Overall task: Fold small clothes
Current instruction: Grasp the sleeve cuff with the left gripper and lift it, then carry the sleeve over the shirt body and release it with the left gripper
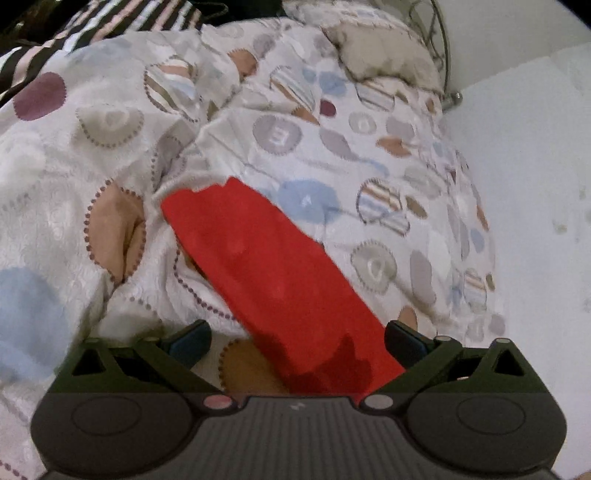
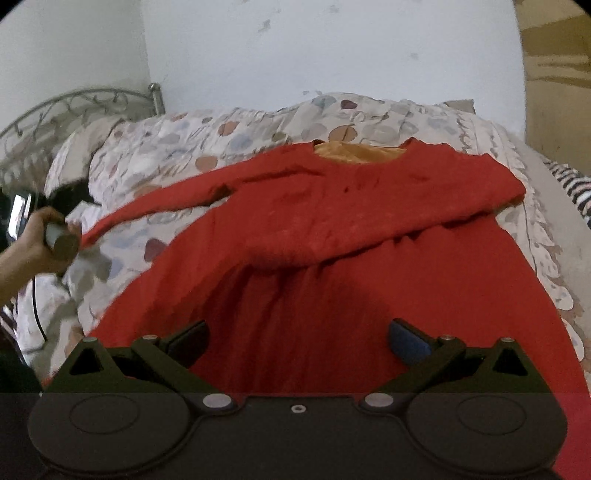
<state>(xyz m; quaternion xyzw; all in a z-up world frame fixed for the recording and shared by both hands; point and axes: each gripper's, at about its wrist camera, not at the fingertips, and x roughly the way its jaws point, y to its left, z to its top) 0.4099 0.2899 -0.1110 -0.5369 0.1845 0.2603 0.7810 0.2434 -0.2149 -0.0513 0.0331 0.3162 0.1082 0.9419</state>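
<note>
A red dress (image 2: 332,229) with an orange lining (image 2: 358,151) at the neck lies spread on the bed. One sleeve (image 2: 369,236) is folded across the chest. The other sleeve (image 2: 155,210) stretches left to a person's hand (image 2: 33,243) gripping a handle. My right gripper (image 2: 297,338) is open above the skirt, with nothing between its fingers. In the left wrist view the red sleeve (image 1: 251,258) runs from under my left gripper (image 1: 297,341) up and left. That gripper is open. The sleeve passes between the fingers, nearer the right finger (image 1: 402,343).
A quilted duvet (image 1: 295,129) with round patches covers the bed. A metal headboard (image 2: 55,110) and a pillow (image 1: 384,55) are at its head. A white wall (image 1: 517,184) borders the bed. Striped fabric (image 1: 110,22) lies beyond the duvet.
</note>
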